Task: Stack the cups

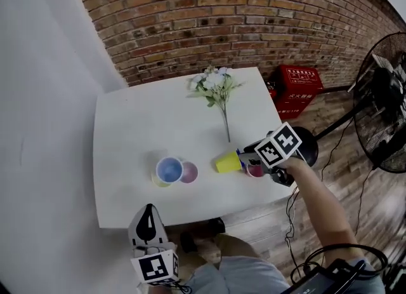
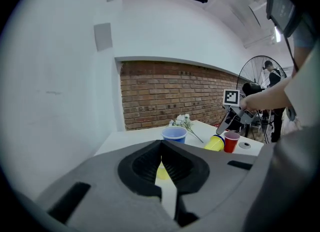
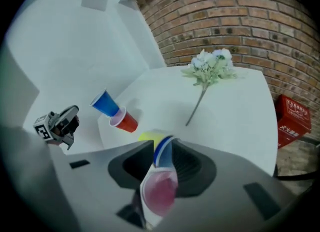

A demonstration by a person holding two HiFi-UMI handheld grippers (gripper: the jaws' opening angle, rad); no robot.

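Table [image 1: 139, 121], white, stands against brick wall [image 1: 222, 13]; fan [image 1: 384, 105] at right. My left gripper [image 2: 161, 142] is clenched, empty; my right gripper [image 3: 163, 140] is released, blue cup [image 3: 161, 153] between jaws.

Positions are given relative to the flower sprig [image 1: 216, 89].

- **Blue cup** [image 1: 169, 169]: upright, mouth up, well off to the near left of the sprig's stem end.
- **Red cup** [image 1: 188, 173]: upright, pale pink inside, touching the blue cup on the side toward the stem.
- **Yellow sliver** [image 1: 158, 181]: shows at the blue cup's far side from the sprig. It is mostly hidden and apparently another cup.
- **Yellow cup** [image 1: 226, 162]: lying on its side just beyond the stem end, with a blue rim [image 1: 241, 157] at its mouth end.
- **Second red cup** [image 1: 255, 171]: upright, just beside that rim.
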